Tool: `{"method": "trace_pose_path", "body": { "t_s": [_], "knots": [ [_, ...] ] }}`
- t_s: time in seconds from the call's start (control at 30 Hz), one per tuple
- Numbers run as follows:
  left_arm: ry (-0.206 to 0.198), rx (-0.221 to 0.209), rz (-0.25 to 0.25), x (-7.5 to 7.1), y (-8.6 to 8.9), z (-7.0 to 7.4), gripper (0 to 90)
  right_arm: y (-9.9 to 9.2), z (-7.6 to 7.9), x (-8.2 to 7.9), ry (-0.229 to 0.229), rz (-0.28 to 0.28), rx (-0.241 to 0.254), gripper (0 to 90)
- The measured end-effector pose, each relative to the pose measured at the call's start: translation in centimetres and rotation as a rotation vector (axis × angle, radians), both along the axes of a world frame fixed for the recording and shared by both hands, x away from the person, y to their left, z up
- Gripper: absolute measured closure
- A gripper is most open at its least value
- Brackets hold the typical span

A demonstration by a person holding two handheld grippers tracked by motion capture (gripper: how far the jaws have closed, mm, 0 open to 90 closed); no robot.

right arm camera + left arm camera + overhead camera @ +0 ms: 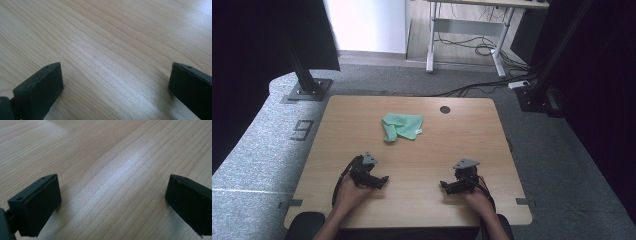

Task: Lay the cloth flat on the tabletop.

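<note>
Resting low on the pale wood-grain counter [452, 145], our 2 tongs sit near the front edge, 1 in each hand. The left tongs [379, 181] and the right tongs [447, 186] lie well apart from each other, their tips turned inward toward the middle of the counter. In the left gripper view the left tongs [112, 195] are released, jaws spread wide with bare wood between them; in the right gripper view the right tongs [116, 80] are likewise released and grasp nothing.

The work piece, a crumpled mint-green square cloth [402, 126] with a small white tag at 1 corner, lies loosely folded on the far half of the counter, well apart from both tongs and slightly nearer our left side. A small dark round grommet [445, 109] sits beyond it, to the right.

We judge the reach toward the cloth as the step in hand. Several faults could arise from here:
- Jaws descending too flat may skid over the thin fabric and close on nothing.
- Pinching only the upper fold could unfold the cloth unevenly when lifted.
- Pressing jaw tips hard into the wood might push the cloth away rather than gather it.
- With both tongs converging on 1 small target, they could collide.
</note>
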State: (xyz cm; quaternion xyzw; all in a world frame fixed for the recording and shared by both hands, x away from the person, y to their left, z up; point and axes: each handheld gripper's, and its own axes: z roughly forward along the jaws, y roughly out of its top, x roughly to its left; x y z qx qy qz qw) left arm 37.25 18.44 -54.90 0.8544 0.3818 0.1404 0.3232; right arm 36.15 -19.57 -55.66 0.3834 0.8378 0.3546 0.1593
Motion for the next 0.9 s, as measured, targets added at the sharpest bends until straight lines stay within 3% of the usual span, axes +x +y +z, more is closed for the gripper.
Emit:
{"method": "trace_pose_path", "body": {
  "t_s": [0.9],
  "knots": [
    [0.001, -0.002, 0.016, 0.45, -0.04, 0.18, 4.3, -0.01, 0.0, -0.13, 0.002, 0.003, 0.001, 0.0]
  ]
}}
